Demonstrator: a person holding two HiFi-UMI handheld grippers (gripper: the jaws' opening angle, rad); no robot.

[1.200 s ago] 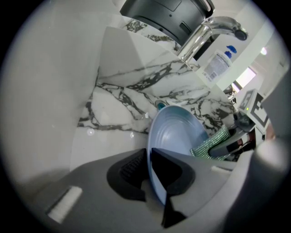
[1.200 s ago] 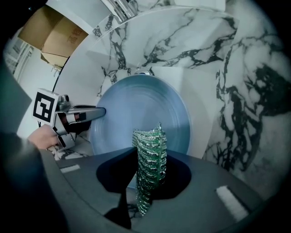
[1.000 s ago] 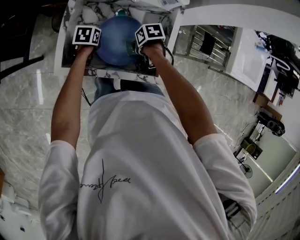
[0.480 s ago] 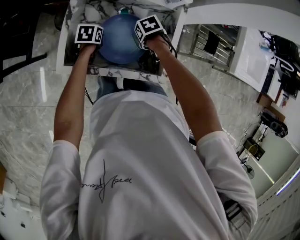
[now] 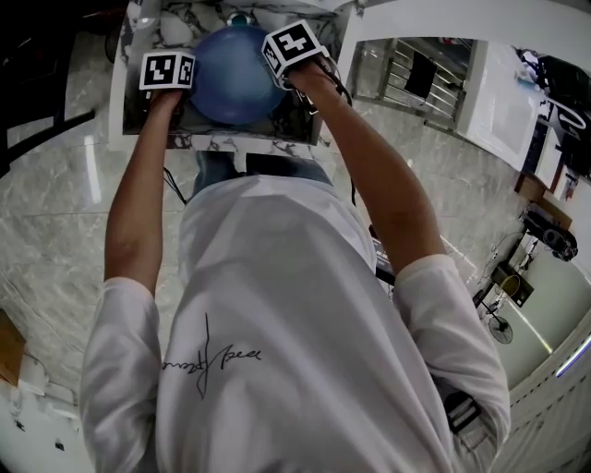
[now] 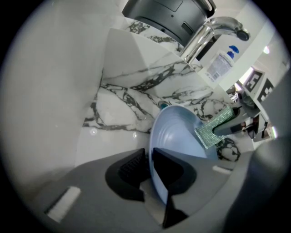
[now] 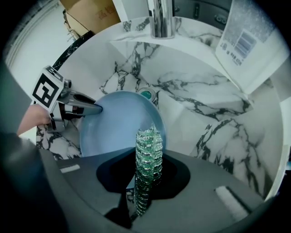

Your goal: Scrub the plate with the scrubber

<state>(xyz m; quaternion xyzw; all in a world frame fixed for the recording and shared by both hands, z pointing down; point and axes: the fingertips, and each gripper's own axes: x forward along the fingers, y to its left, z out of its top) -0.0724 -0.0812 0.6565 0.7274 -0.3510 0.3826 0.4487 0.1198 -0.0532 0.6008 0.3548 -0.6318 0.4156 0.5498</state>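
Observation:
A pale blue plate [image 5: 231,72] is held tilted inside a marble-patterned sink [image 5: 138,111]. My left gripper [image 6: 149,169] is shut on the plate's rim [image 6: 157,154], and the same gripper [image 7: 93,108] shows clamped on the plate's left edge in the right gripper view. My right gripper [image 7: 144,182] is shut on a glittery green scrubber [image 7: 148,157], whose top end lies against the plate [image 7: 116,125]. In the left gripper view the scrubber [image 6: 213,129] rests on the plate's inner face [image 6: 179,132].
A chrome tap [image 6: 213,29] rises over the sink's back rim, with a white bottle [image 6: 223,63] beside it. The drain [image 7: 148,94] shows just behind the plate. A cardboard box [image 7: 91,11] stands beyond the sink. The person's body fills the lower head view.
The right gripper with the scrubber has shifted up and slightly left across the plate. The left gripper has kept its hold on the rim.

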